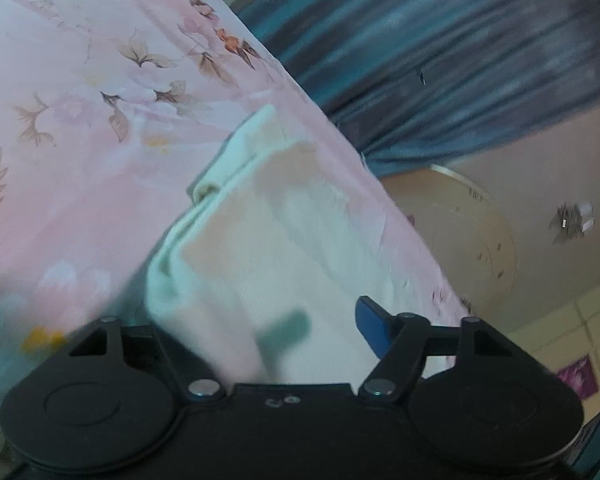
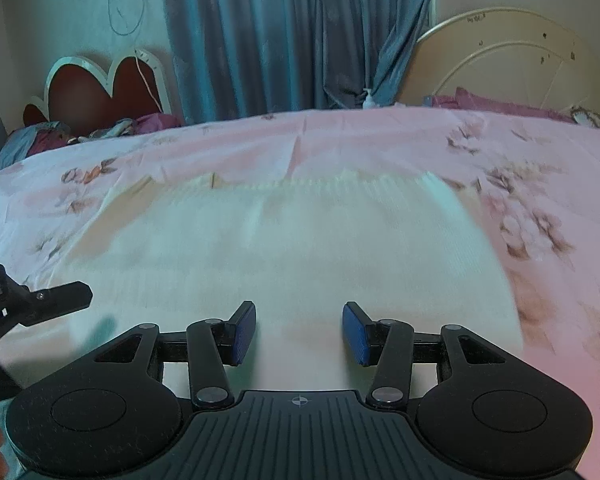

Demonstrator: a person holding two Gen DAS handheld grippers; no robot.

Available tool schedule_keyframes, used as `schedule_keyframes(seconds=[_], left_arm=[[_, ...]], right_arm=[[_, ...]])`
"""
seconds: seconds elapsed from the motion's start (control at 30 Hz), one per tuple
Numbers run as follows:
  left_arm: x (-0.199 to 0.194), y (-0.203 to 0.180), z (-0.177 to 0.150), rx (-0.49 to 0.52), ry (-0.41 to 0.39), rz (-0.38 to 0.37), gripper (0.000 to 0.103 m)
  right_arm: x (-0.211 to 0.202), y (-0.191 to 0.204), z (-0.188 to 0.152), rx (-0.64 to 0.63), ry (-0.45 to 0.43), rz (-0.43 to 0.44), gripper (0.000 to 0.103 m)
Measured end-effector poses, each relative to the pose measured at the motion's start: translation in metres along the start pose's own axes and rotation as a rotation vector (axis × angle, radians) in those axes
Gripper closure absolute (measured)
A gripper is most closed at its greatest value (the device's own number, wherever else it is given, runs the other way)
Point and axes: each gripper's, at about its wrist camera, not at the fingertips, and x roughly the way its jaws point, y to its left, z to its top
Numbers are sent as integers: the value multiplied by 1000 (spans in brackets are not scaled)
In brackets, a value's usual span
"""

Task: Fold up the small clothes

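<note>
Right fingers: your right gripper [image 2: 299, 334] stands with its blue pads [image 2: 244, 332] set wide apart, holding nothing; white cloth shows in the gap between them, low centre of the right view.
Left fingers: on your left gripper [image 1: 300, 332] only one blue pad [image 1: 374, 330] shows, right of centre; the other is hidden behind a raised fold of cloth. You cannot tell from this whether they are gripping, though the spread looks wide.
Garment place: the garment [image 2: 292, 248] lies on the sheet [image 2: 340, 140], filling the middle of the right view. In the left view it runs from the bottom centre up toward the middle, close to the bed's edge.
Risk, slipping: the left view is tilted and blurred, so you are likely moving fast; a quick pull could drag the layers apart and undo the fold.
Risk, edge: the cloth sits near the drop to the floor [image 1: 560, 340], and a push that way could send it over.
Risk, grab: closing the right pads where they stand may pinch only the top layer, or the sheet with it.
Garment look: white, ribbed knit, soft and thin. In the left view it is doubled into stacked layers with rounded fold lines; in the right view it looks flat, its far edge roughly straight.
</note>
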Motion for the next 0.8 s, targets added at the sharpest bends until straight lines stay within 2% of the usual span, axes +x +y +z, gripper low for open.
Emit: schedule_keyframes(seconds=[0.13,0.23,0.33,0.4,0.5,0.57,0.7,0.8], left_arm=[[4,5,1,-7,-24,5,62],[0,12,1,-12,-32,15,80],[-2,12,-1,17,-34,32,88],[-4,9,-1,34,-43,35,91],[-10,1,-1,72,-63,35,96],[-16,-11,0,131,-85,40,96],[-22,-42,-4,256,-123,48,96],[-20,-72,-12,370,-134,45,96]], right_arm=[[16,8,5,-18,-5,-21,55],[29,14,-4,-66,25,-39,55],[29,21,-7,-147,27,-65,55],[29,18,-7,-124,29,-59,55],[34,27,-17,-213,7,-94,54],[35,25,-16,-192,8,-89,54],[34,17,-12,-181,15,-37,51],[25,-3,-1,-83,9,54,49]])
